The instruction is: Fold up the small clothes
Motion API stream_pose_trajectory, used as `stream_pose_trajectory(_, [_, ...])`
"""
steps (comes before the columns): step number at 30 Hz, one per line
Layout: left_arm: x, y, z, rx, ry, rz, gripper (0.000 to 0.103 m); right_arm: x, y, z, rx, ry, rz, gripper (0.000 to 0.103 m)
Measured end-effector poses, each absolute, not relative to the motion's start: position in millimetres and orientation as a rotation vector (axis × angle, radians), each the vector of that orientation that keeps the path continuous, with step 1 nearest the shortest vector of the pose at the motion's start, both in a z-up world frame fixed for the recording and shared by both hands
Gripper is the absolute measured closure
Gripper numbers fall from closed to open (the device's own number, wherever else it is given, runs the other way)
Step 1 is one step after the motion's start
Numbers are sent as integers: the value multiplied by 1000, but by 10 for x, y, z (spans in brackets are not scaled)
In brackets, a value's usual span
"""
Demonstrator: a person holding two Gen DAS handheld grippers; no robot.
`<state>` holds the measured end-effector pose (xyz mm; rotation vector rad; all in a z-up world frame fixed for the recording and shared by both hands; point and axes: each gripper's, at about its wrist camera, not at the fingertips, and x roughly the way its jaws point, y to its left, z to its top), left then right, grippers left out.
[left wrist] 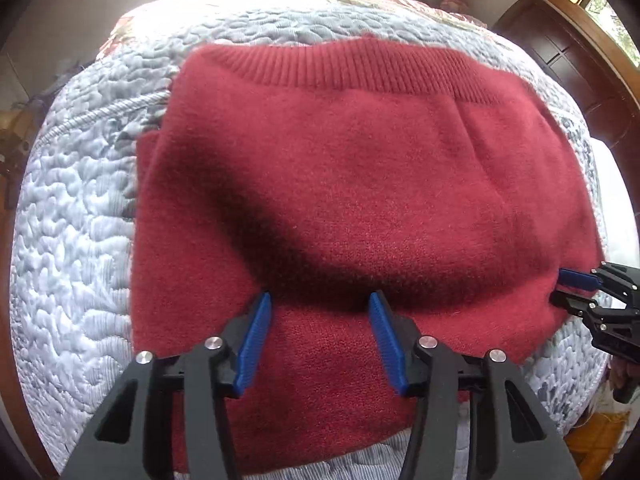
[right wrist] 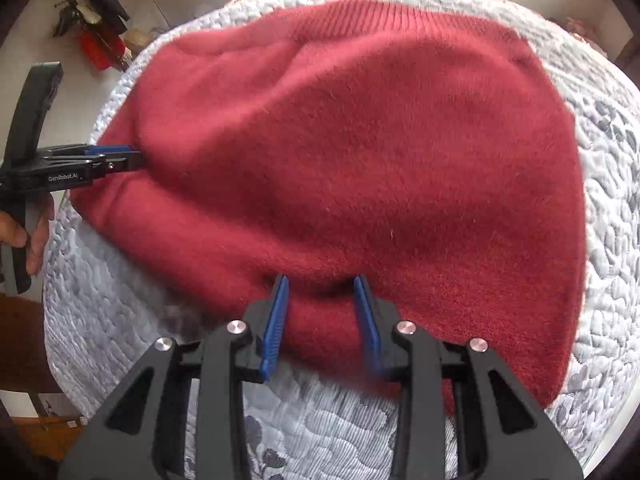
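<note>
A dark red knit sweater (left wrist: pixel 360 184) lies folded on a pale quilted bed (left wrist: pixel 68 240), its ribbed band at the far edge. My left gripper (left wrist: pixel 320 300) is open, its blue pads wide apart over the sweater's near fold and pinching nothing. It also shows in the right wrist view, where the left gripper (right wrist: pixel 134 156) touches the sweater's (right wrist: pixel 360 160) left edge. My right gripper (right wrist: pixel 320 284) stands partly open at the near fold, with a bulge of red fabric between its pads; one pad is blurred. In the left wrist view the right gripper (left wrist: pixel 560 290) meets the sweater's right edge.
The quilt (right wrist: pixel 612 220) drops off close around the sweater on all sides. Dark wooden furniture (left wrist: pixel 560 48) stands at the far right. A person's hand (right wrist: pixel 36 236) holds the left gripper's handle. Red and black items (right wrist: pixel 96 32) sit by the wall at far left.
</note>
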<state>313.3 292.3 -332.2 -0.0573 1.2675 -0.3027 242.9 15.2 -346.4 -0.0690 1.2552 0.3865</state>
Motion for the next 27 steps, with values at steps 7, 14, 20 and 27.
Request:
stream_pose_trajectory(7, [3538,3456,-2923,-224,1167,-327,40,2353,707,-3162,-87,1164,489,56])
stream_pose_trajectory(14, [3931,3727,-3345,-62,1283,-140,39,2361,1229,-3334,-107,1178,546,55])
stream_pose_trajectory(20, [3911,4102,-3138,-115,1254,-34,39,2113,1772,-3285,-345,1034,630,47])
stream_pose_trajectory(27, [4007,4095,-3288,-543,1376,-374,27,1678,2347,-3371,-713,774,677,40])
